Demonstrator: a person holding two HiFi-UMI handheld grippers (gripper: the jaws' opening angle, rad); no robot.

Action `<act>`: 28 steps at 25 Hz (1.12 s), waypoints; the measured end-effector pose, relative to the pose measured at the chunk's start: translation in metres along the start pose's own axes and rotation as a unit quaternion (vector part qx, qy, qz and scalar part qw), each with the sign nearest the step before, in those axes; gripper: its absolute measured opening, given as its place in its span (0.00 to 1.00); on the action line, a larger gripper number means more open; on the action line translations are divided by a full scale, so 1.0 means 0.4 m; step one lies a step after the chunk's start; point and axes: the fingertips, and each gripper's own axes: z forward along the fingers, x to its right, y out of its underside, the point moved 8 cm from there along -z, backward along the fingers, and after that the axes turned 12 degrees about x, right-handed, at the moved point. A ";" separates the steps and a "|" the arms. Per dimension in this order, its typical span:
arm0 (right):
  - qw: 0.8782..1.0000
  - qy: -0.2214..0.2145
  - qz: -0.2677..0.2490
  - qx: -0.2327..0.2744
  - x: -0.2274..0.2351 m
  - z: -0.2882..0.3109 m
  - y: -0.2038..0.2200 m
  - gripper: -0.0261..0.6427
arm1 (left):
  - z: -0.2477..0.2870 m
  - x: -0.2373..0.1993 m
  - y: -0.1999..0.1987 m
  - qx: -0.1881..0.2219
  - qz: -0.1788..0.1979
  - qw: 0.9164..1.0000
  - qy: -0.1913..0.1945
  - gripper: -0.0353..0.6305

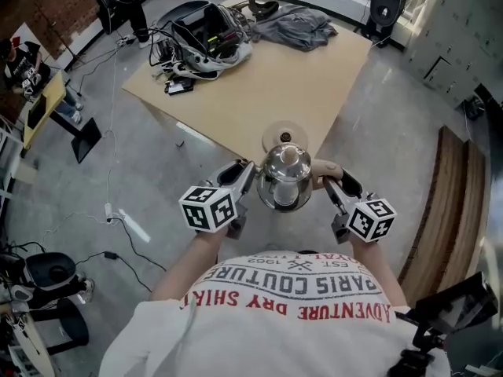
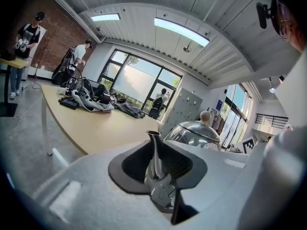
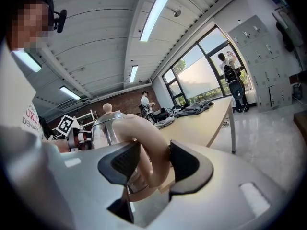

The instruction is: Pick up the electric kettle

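- Pale wood fills the table [image 1: 259, 93] ahead of you. Its far end holds tangled gear and a grey garment [image 1: 302, 26], so only the near corner is free.
- The electric kettle [image 1: 284, 181] hangs between your two tools at that corner, close to your chest, and appears clear of its round base [image 1: 284, 138] on the tabletop.
- Your left gripper [image 1: 248, 176] pinches the thin steel spout [image 2: 154, 152], which steadies the front against tipping.
- Your right gripper [image 1: 330, 182] is clamped on the cream handle [image 3: 144, 147], the part made to take the load.
- Holding from opposite sides keeps the lid knob upright. I judge the spout hold the weaker one, since polished metal can slip.
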 end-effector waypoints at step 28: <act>0.996 -0.081 0.021 -0.030 -0.047 -0.420 -0.005 0.32 | -0.336 0.405 0.153 0.046 0.007 0.997 -0.066 0.17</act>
